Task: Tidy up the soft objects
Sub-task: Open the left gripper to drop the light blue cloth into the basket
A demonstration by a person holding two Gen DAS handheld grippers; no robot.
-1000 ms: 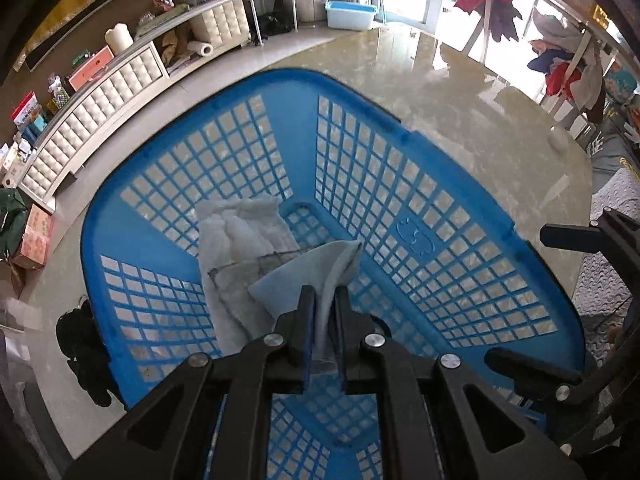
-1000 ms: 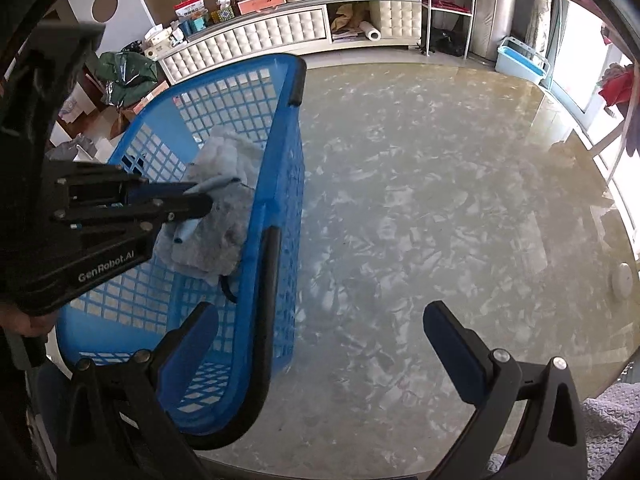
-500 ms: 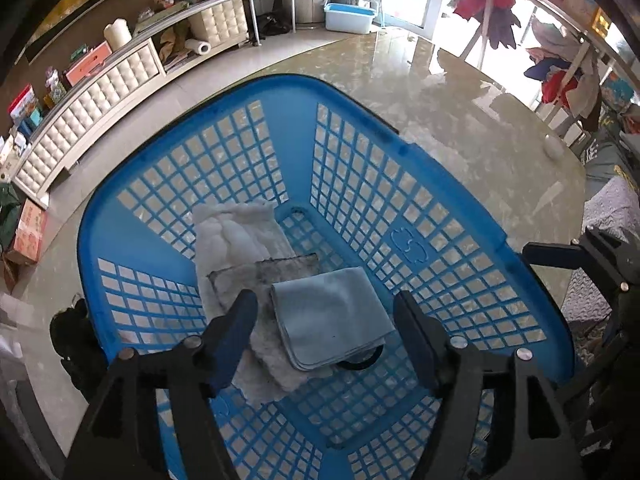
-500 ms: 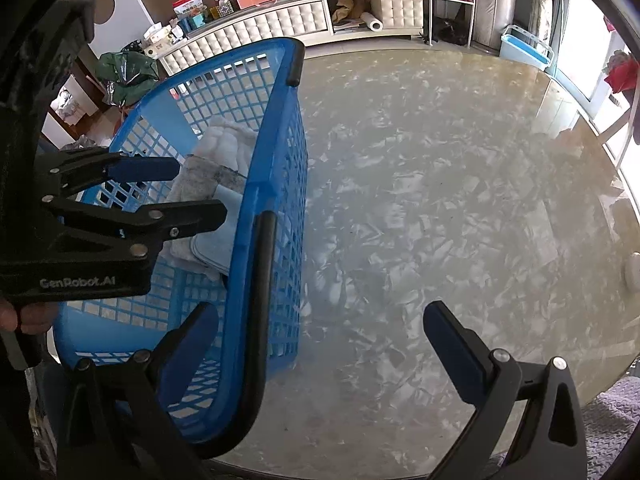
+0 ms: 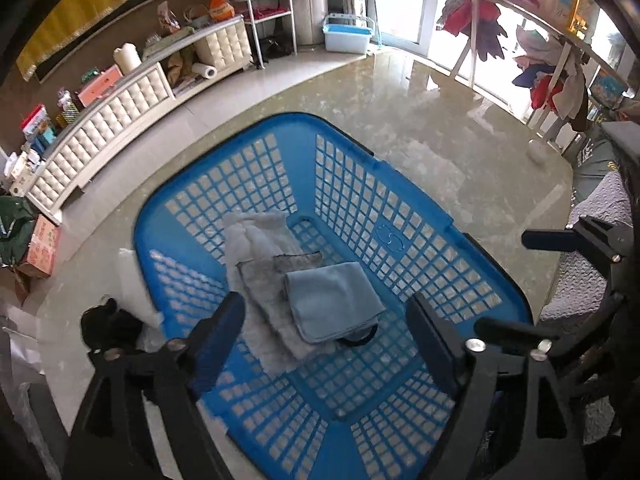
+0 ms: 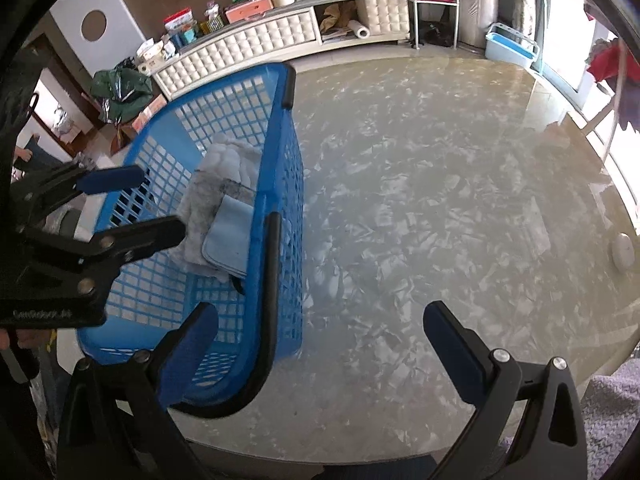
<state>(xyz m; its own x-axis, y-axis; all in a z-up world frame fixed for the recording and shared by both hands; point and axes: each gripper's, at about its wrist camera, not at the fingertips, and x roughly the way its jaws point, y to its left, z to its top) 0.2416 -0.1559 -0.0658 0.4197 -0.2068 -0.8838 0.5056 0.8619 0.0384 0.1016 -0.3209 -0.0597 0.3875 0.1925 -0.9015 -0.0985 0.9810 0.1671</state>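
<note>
Cloths, three of them, lie stacked inside the blue basket (image 5: 404, 216) on the glossy marble table (image 6: 440, 184): a fluffy white cloth (image 5: 256, 232) at the bottom, a grey cloth (image 5: 272, 280) over it, and a folded light-blue cloth (image 5: 332, 300) on top. A dark ring-like thing (image 5: 360, 338) peeks from under the blue one; I can't make out what it is. Left gripper (image 5: 324, 334) hangs tilted downward above the stack, its jaws having just been opening, now wide, nothing between them. Right gripper (image 6: 316, 344) hovers over the basket's near rim and the tabletop, jaws spread wide and empty.
</note>
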